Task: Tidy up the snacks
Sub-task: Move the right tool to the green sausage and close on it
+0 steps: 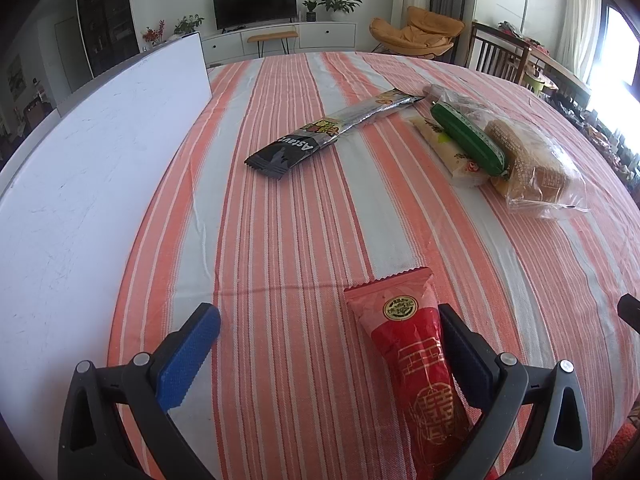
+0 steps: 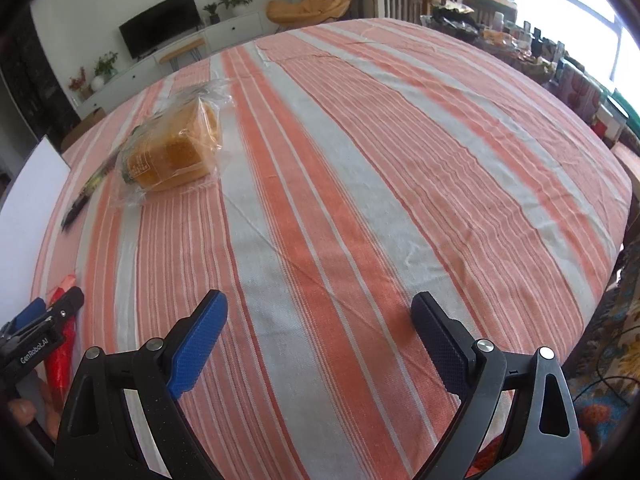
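my left tool [image 1: 328, 340] is a matte black plastic frame with two triangular cut-outs in its arms and round silver screw heads at the joints. one finger carries a bright blue ribbed pad [image 1: 188, 356]; the other finger's pad [image 1: 466, 356] looks dark navy with a fine dotted texture. my right tool [image 2: 320, 336] is built the same: black speckled frame, silver screws, a blue textured pad [image 2: 198, 344] and a dark one [image 2: 440, 346]. seen from the right wrist, the left tool's black side bears white lettering reading "genrobot.ai".
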The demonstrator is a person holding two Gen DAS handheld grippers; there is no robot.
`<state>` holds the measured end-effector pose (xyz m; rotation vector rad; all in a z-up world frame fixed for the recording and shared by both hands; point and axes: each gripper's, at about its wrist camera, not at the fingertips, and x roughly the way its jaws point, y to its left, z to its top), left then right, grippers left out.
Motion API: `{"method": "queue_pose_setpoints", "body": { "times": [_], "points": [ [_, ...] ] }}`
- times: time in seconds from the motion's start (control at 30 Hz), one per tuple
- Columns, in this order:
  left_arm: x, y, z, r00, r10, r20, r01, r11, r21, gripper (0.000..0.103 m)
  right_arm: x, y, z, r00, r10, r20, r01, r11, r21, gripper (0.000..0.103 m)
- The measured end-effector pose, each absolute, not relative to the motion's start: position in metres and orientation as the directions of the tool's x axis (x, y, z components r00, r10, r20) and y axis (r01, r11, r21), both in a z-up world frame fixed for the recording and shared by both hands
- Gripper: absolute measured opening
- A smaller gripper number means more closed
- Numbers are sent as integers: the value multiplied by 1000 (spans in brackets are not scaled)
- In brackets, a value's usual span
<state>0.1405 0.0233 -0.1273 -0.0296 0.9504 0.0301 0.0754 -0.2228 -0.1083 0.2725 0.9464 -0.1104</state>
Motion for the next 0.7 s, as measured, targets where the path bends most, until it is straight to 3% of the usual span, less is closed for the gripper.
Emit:
{"method": "queue_pose_setpoints", "body": {
  "times": [0.17,0.37,0.53,0.7],
  "points": [
    [140,23,-127,581,12,-814,-39,999,-12,103,91,-211,-71,670,92,-737,109,969,220,94],
    [141,23,-127,581,12,-814,-39,999,-13,103,165,-140,-23,652,338,-678,-233,941,245,94],
    [141,23,-127,581,12,-814,-39,999,-13,103,235,-77,-45,463,483,-743,-376,866,328,92],
    [140,23,-127,581,11,-813,-39,999,-14,103,270,-75,-89,440,393,-807,-292,913,286,88]
  ]
}}
